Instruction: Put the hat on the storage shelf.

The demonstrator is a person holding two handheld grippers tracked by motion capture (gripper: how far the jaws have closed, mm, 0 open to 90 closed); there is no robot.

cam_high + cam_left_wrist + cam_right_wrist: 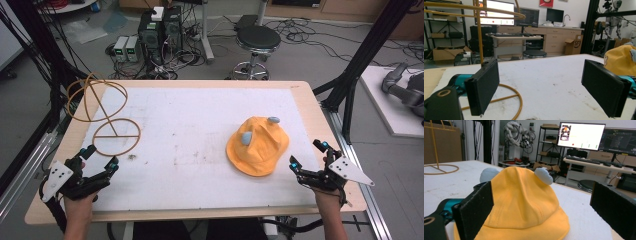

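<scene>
Yellow hat (pixel 257 146), right gripper (pixel 306 158) beside, jaws apart

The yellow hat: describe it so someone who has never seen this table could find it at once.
Start from the white table top and look at its right half. There, just ahead of the right tool, lies the yellow hat. Soft orange-yellow cloth with two small grey ears sets it apart from the wire stand at the far left.
</scene>
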